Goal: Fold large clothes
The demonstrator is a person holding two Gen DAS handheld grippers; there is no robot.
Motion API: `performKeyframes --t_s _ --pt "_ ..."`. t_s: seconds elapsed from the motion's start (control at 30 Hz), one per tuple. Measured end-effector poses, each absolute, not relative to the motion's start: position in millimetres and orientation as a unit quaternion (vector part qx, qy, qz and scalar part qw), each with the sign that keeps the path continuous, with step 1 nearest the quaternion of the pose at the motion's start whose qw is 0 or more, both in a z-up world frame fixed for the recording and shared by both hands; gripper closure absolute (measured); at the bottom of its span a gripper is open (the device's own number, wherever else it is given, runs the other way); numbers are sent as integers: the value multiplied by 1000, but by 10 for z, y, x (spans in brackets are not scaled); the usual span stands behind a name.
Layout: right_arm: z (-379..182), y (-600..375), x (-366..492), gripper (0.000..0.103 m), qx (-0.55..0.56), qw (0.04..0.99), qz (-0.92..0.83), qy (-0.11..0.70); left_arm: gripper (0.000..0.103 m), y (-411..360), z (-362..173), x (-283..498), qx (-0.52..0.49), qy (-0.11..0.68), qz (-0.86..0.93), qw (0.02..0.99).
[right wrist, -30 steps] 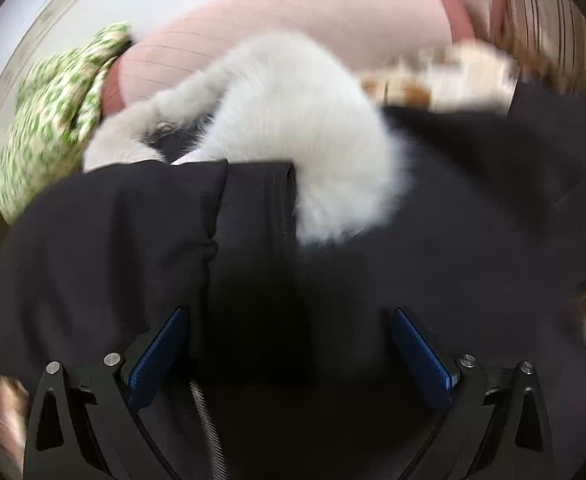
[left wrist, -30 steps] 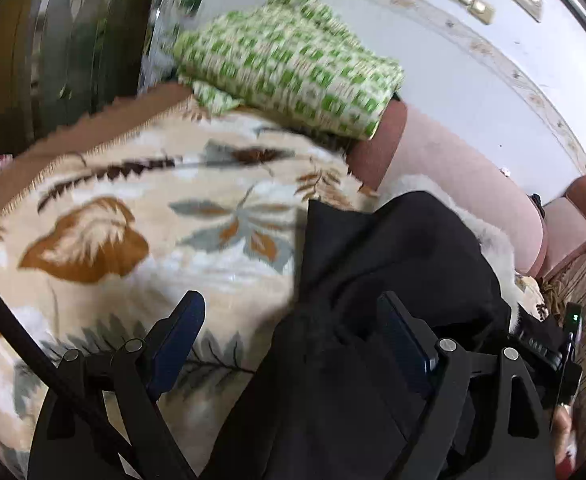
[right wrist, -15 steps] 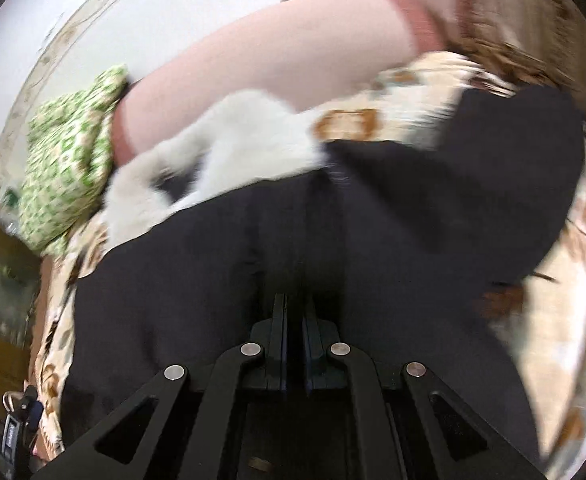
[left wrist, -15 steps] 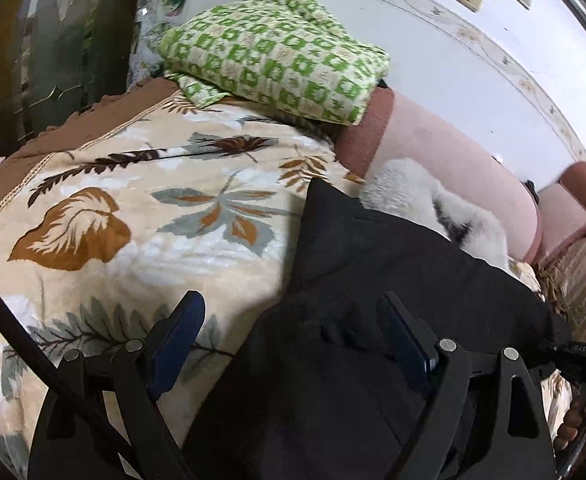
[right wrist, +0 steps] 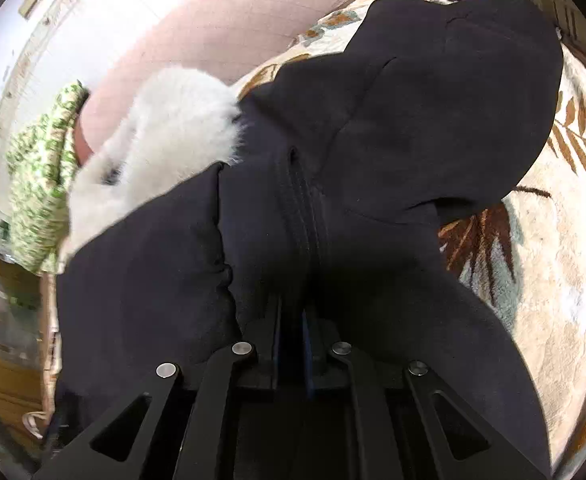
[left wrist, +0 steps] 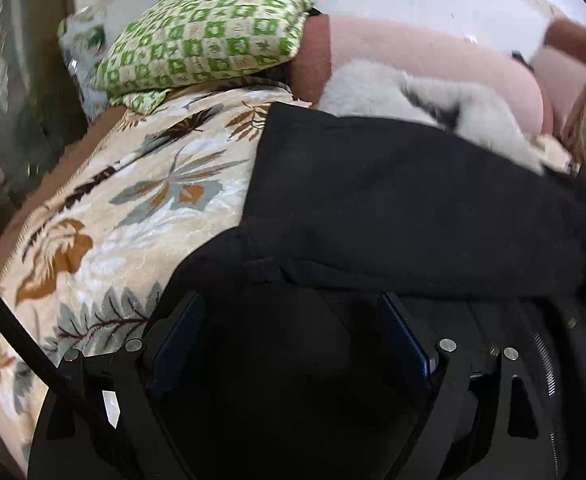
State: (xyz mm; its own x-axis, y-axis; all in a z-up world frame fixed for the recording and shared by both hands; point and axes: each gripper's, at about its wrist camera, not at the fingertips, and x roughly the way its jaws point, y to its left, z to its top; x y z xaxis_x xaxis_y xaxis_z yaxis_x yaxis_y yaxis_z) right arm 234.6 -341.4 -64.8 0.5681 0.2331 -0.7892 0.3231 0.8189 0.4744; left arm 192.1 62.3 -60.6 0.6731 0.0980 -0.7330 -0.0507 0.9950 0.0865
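A large black garment (left wrist: pixel 393 200) lies spread on a leaf-patterned blanket (left wrist: pixel 133 200). It also fills the right wrist view (right wrist: pixel 373 160), with its hood (right wrist: pixel 465 92) laid out at the far end. My left gripper (left wrist: pixel 293 328) is open, its blue-padded fingers (left wrist: pixel 177 332) spread over the garment's near edge. My right gripper (right wrist: pixel 293 320) is shut on a fold of the black garment and holds it lifted.
A white fluffy item (left wrist: pixel 393 92) lies beyond the garment against a pink bolster (left wrist: pixel 433 52); it also shows in the right wrist view (right wrist: pixel 165 128). A green checked folded blanket (left wrist: pixel 205 48) sits at the far left. A wall runs behind.
My right gripper has closed on the black garment and pulled it up and back. My left gripper has moved right over the garment's edge and stays open.
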Motion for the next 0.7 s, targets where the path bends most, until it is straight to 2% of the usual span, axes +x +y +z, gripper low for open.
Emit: performKeyframes --t_s 0.07,0.1,0.13,0.17,0.37,0.47,0.6,0.7 --pt "-509 -3556 2283 71 298 844 -25 445 16 582 -630 1913 45 404 42 913" --pt "-418 -3686 2226 54 295 853 -36 429 16 564 -642 1913 52 405 42 912" --pt "-352 -3822 2177 43 293 860 -51 414 16 555 -649 1918 55 406 43 911" --pt "-289 -4007 2118 39 295 865 -71 399 16 549 -662 1924 58 409 44 910" --pt "-443 -5319 1932 39 398 832 -166 349 16 571 -716 1951 54 418 50 905" --pt "-647 -5755 1957 45 470 808 -162 317 16 564 -761 1977 55 424 51 903" --pt "-797 -6034 2224 52 494 801 -156 299 15 560 -830 2014 57 430 49 900" --pt "-851 -6194 2487 52 496 801 -163 293 15 584 -863 2040 49 433 44 899"
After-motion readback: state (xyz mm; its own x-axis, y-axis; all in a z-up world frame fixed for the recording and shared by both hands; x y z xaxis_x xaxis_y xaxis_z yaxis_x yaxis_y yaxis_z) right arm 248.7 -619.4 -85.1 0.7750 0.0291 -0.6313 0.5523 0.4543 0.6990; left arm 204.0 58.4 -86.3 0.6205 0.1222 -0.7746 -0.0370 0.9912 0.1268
